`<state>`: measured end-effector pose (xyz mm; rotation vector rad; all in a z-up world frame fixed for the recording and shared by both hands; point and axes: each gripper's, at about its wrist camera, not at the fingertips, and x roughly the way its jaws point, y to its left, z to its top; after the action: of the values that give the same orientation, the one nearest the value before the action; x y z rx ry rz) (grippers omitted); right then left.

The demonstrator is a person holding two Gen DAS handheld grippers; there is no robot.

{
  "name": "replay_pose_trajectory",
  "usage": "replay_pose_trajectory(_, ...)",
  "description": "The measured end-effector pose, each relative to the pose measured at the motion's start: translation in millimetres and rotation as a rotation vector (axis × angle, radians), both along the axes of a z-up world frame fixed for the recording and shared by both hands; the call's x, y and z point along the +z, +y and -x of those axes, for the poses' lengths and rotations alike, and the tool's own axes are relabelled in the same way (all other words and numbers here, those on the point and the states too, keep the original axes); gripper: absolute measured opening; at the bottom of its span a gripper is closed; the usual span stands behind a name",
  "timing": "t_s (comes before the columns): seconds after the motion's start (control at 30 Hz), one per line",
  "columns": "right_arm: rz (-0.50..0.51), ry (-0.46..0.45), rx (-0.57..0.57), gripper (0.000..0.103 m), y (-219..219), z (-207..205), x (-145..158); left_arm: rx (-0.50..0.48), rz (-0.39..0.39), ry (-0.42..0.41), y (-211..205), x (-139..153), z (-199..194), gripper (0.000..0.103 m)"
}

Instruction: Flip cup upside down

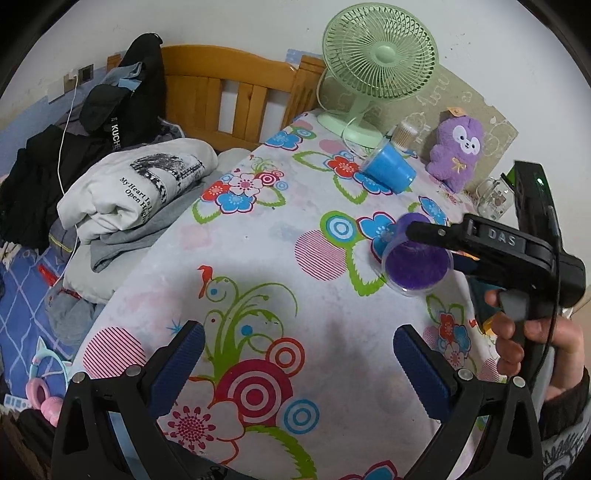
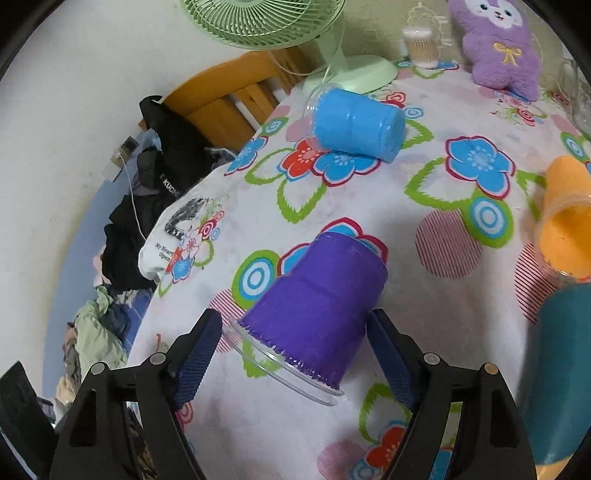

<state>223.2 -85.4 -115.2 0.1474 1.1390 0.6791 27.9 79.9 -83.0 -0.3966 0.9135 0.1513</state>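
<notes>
Two grippers work over the flowered worktop [image 1: 258, 236]. The left gripper [image 1: 299, 363] hangs low over the cloth with its blue-padded fingers [image 1: 181, 365] spread wide and nothing between them. Ahead of it and to its right, the right gripper [image 1: 424, 236] comes in from the side, held by a hand [image 1: 524, 339], and reaches to the purple cup [image 1: 417, 266], whose clear-rimmed mouth faces the left camera. In the right wrist view that purple cup [image 2: 317, 310] sits between the fingers of the right gripper [image 2: 295, 354], tilted, base pointing away and up, clear rim nearest the camera; the right pad [image 2: 388, 358] lies against the cup's wall, while a gap shows between the left pad and the cup, so I cannot tell whether the grip is closed on it. To the right of this gripper an orange cup [image 2: 565, 218] lies tipped, with a teal object [image 2: 557, 369] below it. Farther ahead a blue cup [image 2: 358, 122] lies on its side. Beyond it stand a green fan [image 2: 280, 26], a jar of cotton swabs [image 2: 419, 46] and a purple plush toy [image 2: 498, 44].
</notes>
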Motion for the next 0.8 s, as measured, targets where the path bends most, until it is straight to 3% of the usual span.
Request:
replay_pose_trajectory(0.27, -0.11, 0.144, -0.073, 0.083, -13.1, -19.9, -3.2, -0.003, -0.004, -0.011, -0.4, 3.9, 2.1, 0.103)
replay_pose_trajectory(0.63, -0.102, 0.167, -0.09, 0.083, -3.8, -25.1, -1.8, -0.005, -0.012, -0.023, -0.7, 9.0, 4.2, 0.103)
replay_pose_trajectory(0.8, -0.098, 0.17, -0.128, 0.093, -5.4, -35.3, -0.9, 0.001, -0.011, -0.02, -0.1, 8.5, 4.5, 0.103)
